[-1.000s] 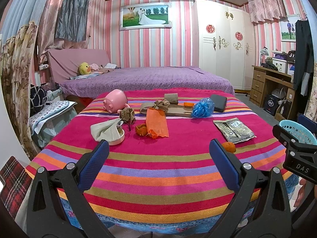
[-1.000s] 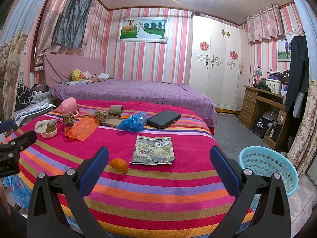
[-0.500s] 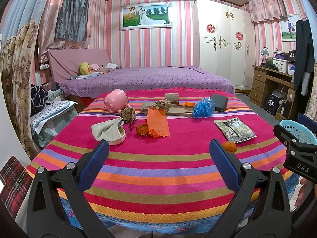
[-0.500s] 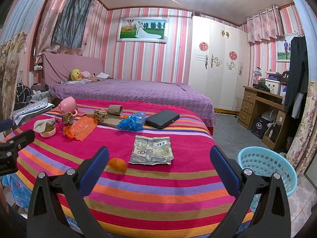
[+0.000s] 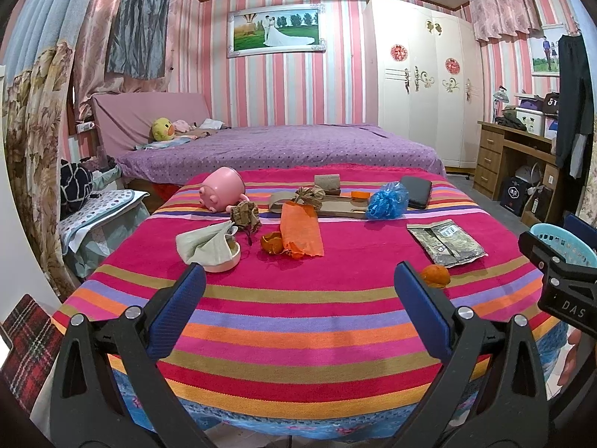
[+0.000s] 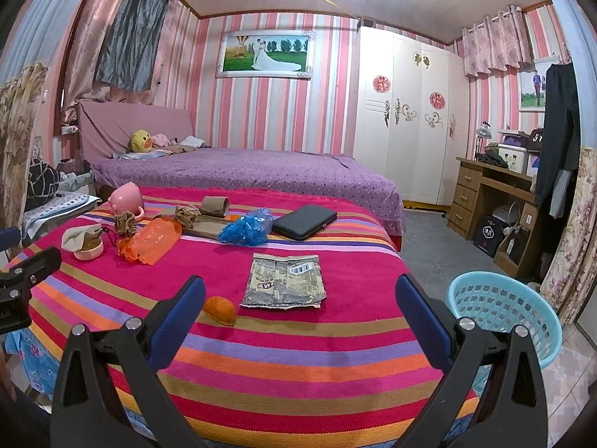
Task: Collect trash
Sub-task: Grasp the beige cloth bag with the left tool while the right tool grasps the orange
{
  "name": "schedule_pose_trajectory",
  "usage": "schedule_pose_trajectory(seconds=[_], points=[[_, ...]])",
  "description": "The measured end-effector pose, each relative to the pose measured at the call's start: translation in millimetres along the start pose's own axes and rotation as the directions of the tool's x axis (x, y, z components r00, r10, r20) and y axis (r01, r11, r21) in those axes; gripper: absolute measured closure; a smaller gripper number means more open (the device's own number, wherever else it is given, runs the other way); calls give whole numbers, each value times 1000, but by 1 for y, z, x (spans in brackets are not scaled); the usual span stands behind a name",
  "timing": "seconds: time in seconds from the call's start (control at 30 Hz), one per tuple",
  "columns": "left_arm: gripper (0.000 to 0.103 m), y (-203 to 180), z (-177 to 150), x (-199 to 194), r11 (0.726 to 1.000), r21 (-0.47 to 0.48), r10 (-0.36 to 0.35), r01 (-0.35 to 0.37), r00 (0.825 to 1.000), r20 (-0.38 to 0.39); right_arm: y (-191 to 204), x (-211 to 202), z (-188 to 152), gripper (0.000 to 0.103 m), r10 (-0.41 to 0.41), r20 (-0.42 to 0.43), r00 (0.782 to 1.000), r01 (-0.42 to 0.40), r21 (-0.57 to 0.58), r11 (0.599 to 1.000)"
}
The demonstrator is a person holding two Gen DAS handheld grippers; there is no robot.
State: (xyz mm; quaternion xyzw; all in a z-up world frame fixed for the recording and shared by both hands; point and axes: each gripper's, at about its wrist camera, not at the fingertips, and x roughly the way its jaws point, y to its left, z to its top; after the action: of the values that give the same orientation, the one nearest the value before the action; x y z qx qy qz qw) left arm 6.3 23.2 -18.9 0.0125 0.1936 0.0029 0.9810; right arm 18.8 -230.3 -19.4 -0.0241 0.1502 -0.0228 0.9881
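I see both grippers, left gripper (image 5: 298,295) and right gripper (image 6: 300,296), with fingers spread wide, holding nothing. The orange peel (image 6: 220,310) and flat wrapper (image 6: 285,281) lie on the striped tabletop (image 6: 283,366); the blue basket (image 6: 503,319) stands beside it.

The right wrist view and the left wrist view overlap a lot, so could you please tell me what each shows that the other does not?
Only the right wrist view shows the whole light blue plastic basket on the floor. Only the left shows the red tartan cloth. Both share the flat grey foil wrapper, the orange peel piece and the striped tablecloth. The left gripper and right gripper are open and empty.
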Motion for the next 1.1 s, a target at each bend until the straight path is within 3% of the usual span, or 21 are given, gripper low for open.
schedule_pose_trajectory(seconds=[0.3, 0.57, 0.7, 0.87, 1.0, 1.1], points=[[5, 5, 15, 14, 1000, 18, 21, -20, 998, -60, -11, 12, 28, 4, 11, -17, 1000, -10, 57, 998], [5, 44, 53, 43, 996, -9, 84, -85, 994, -64, -4, 41, 60, 4, -3, 7, 1000, 3, 24, 1000], [5, 63, 53, 59, 990, -20, 137, -138, 988, -69, -4, 58, 47, 4, 5, -15, 1000, -5, 18, 1000], [5, 83, 32, 90, 986, -41, 149, -159, 974, -172, -2, 81, 27, 4, -26, -130, 991, 26, 1, 1000], [6, 94, 33, 106, 983, -44, 167, -177, 971, -173, -2, 83, 22, 4, -33, -142, 989, 33, -2, 999], [6, 99, 31, 125, 982, -58, 162, -178, 962, -219, 1, 84, 20, 4, -34, -145, 989, 32, -13, 999]])
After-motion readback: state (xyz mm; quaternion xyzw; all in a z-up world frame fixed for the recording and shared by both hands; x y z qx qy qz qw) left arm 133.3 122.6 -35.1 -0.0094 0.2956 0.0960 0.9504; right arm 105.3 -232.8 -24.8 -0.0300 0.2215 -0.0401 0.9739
